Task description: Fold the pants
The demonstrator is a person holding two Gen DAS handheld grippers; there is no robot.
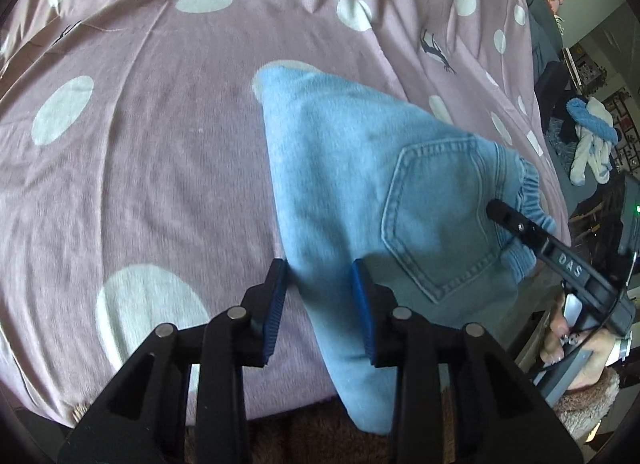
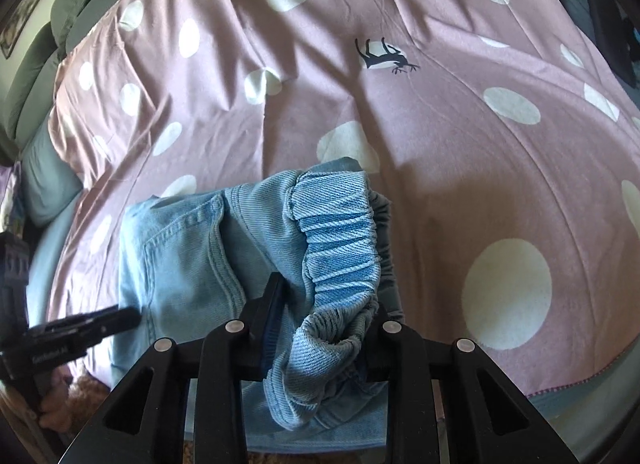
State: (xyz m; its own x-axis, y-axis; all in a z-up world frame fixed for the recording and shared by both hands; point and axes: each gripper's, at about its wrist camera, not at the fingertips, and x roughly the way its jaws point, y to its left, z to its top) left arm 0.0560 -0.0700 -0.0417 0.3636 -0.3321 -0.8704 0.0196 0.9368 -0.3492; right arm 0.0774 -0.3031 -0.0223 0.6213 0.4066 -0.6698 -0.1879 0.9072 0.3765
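While the left gripper sits low at the near edge of the bed with its blue-padded jaws spread, the folded edge of the light blue denim pants runs up between them, and neither pad can be seen to press the cloth. Just right of that gripper the pants show a stitched back pocket, and the right gripper comes in from the right side with its tip on the gathered elastic waistband. Seen from the right wrist, the right gripper has its jaws part-spread with a bunched fold of the waistband lying between them; the left pad touches the cloth, but the right pad is hidden behind the bunch, so a firm pinch cannot be told. To the left in that view the left gripper rests by the pants. The pants lie folded in a compact heap on the mauve bedsheet with white polka dots, close to the near edge. Farther out, a small dark deer print marks the bedsheet, and grey-green pillows line the far left end.
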